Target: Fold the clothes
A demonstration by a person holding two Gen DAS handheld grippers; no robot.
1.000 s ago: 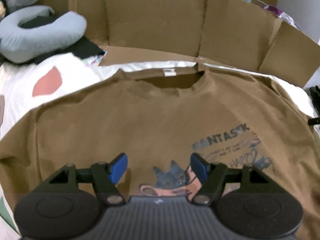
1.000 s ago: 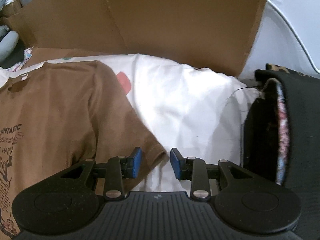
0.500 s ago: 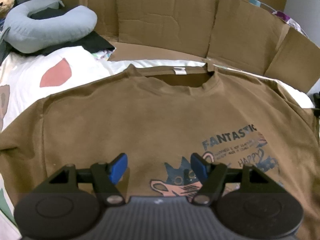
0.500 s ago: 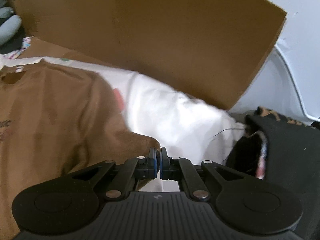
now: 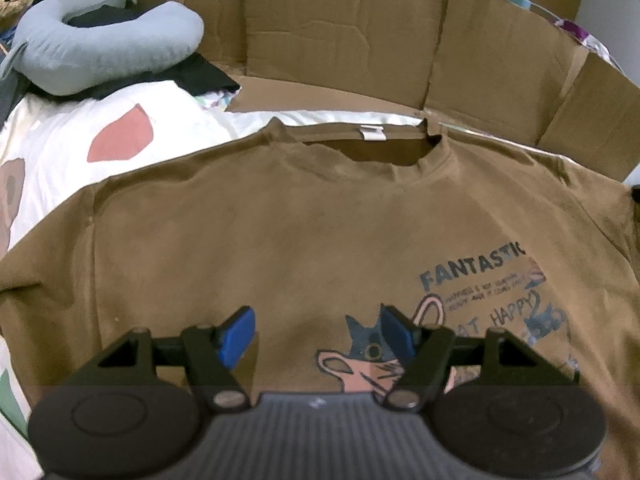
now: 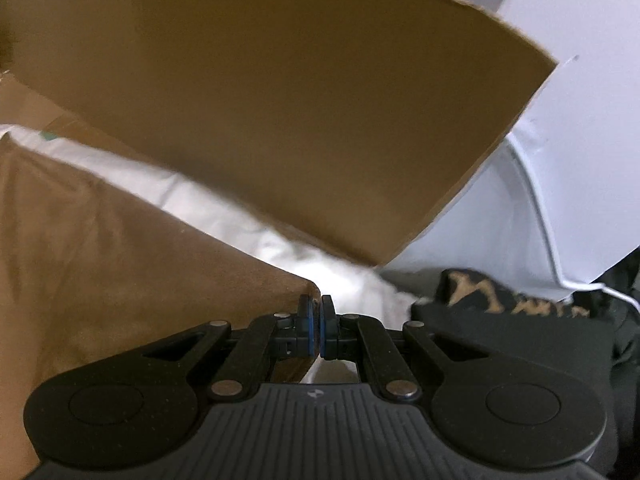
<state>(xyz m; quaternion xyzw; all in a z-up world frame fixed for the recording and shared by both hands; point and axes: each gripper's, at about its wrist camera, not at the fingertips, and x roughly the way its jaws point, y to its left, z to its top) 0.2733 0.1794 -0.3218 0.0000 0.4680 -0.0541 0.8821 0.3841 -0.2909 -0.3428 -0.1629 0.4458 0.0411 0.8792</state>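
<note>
Right gripper (image 6: pixel 316 330) pinches what looks like the shirt's (image 5: pixel 280 232) sleeve corner, lifted for folding inward; my left gripper (image 5: pixel 316 336) hovers open above the shirt's chest, front-up on the sheet (image 5: pixel 80 128).

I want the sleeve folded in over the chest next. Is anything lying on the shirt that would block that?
Nothing visible does. The right gripper is shut on the sleeve, and the shirt lies flat with a bare chest. The open left gripper hovers over the lower front, near the cat print, so it may need to move aside.
</note>
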